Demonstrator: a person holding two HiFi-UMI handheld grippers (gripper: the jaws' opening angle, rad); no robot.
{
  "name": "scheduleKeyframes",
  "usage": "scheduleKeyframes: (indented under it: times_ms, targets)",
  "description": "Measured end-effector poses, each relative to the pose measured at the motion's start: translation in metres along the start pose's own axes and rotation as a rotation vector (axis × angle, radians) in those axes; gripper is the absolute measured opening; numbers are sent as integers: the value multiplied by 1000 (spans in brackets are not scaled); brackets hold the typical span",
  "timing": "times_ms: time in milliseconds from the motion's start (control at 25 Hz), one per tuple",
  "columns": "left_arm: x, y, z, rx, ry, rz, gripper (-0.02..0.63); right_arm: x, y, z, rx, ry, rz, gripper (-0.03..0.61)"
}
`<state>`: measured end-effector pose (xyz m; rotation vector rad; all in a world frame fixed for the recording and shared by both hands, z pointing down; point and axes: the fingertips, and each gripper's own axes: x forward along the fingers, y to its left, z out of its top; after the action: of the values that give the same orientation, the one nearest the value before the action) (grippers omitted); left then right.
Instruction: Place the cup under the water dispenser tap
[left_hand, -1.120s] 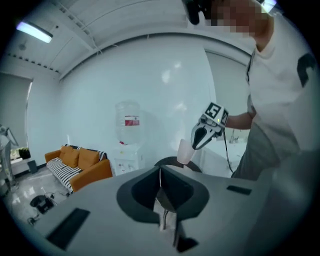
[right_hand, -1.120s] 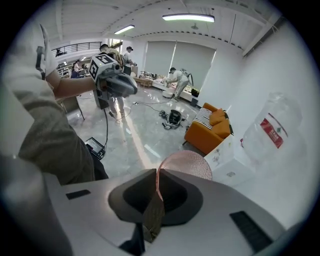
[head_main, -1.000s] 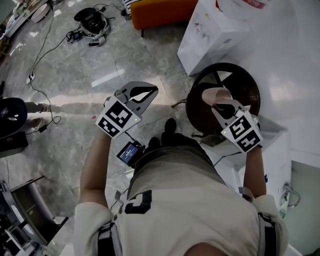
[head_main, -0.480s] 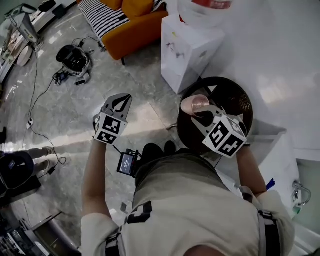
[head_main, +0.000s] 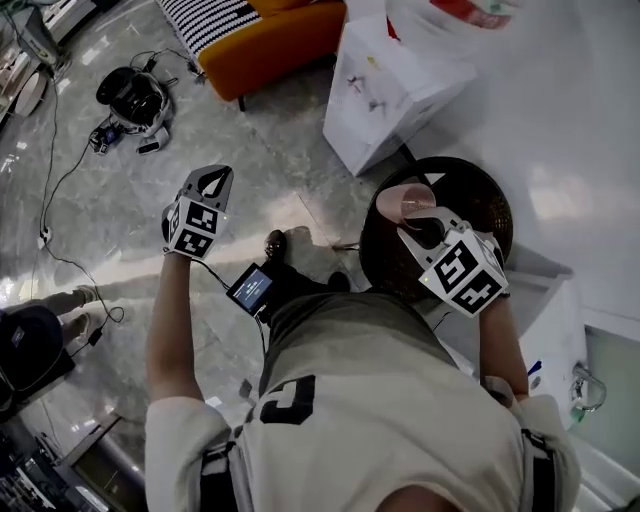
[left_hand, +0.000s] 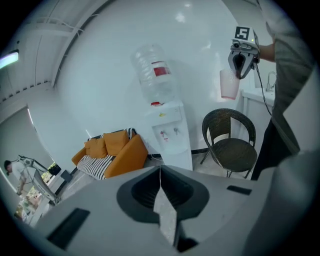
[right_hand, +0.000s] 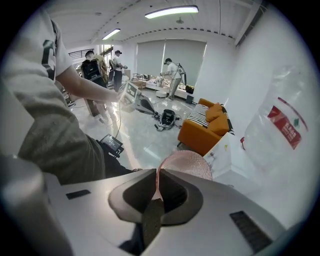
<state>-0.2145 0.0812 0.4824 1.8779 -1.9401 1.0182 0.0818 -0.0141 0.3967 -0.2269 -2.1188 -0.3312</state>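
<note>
So far the pickup looks done and the delivery has not begun: the pink cup (head_main: 403, 203) is in the air, carried over the wicker chair (head_main: 478, 205), with the water dispenser (head_main: 378, 85) well apart at about 12 o'clock from it in the head view. My right gripper (head_main: 421, 226) has its jaws closed on the cup's thin wall. In the right gripper view that wall runs as a pink line between the pads, and the cup's body bulges past the tips toward 1 o'clock. The left gripper (head_main: 211, 182) hangs out at 9 o'clock over bare floor, jaws together on nothing. From its view the taps (left_hand: 170, 132) show low on the dispenser front, under the bottle (left_hand: 154, 72). I judge what remains is the carry to those taps and setting the cup beneath one.
</note>
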Motion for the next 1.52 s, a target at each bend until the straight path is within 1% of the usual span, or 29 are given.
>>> scheduleKeyframes:
  times_ms: [80, 160, 240, 400, 440, 480, 520, 640, 760, 840, 1000, 1120, 1200, 1280, 1360, 1520]
  targets:
    - [-2, 14, -12, -11, -5, -31, 57, 20, -6, 18, 25, 19, 9, 37]
    - [-4, 28, -16, -31, -25, -60, 57, 39, -14, 39, 45, 33, 8, 37]
    - [-5, 47, -14, -79, -54, -77, 57, 55, -24, 62, 78, 40, 0, 37]
    - [-6, 82, 8, -241, -170, -121, 57, 73, -49, 102, 154, 30, -53, 37]
    - [-4, 87, 17, -262, -197, -145, 57, 78, -55, 108, 167, 31, -66, 37]
    - [-1, 89, 27, -266, -217, -174, 57, 82, -60, 113, 180, 34, -77, 37]
    - [2, 89, 37, -254, -232, -207, 57, 85, -64, 117, 195, 38, -86, 37]
    - [11, 86, 67, -172, -270, -298, 57, 94, -75, 124, 239, 49, -108, 37]
    - [22, 85, 91, -112, -300, -370, 57, 101, -83, 128, 264, 56, -113, 37]
    - [33, 84, 98, -101, -296, -402, 57, 107, -88, 127, 273, 63, -108, 37]
    - [58, 81, 110, -85, -257, -447, 57, 125, -106, 124, 283, 63, -98, 37]
    - [77, 78, 127, -34, -225, -452, 57, 138, -129, 116, 288, 48, -96, 37]
    - [88, 77, 137, 15, -197, -432, 57, 144, -143, 109, 306, 33, -93, 37]
    - [100, 82, 143, 45, -172, -414, 57, 152, -153, 104, 317, 23, -91, 37]
    - [113, 92, 151, 38, -163, -398, 57, 164, -165, 102, 307, 18, -85, 37]
    - [137, 102, 164, -11, -165, -367, 57, 186, -190, 100, 269, 36, -76, 37]
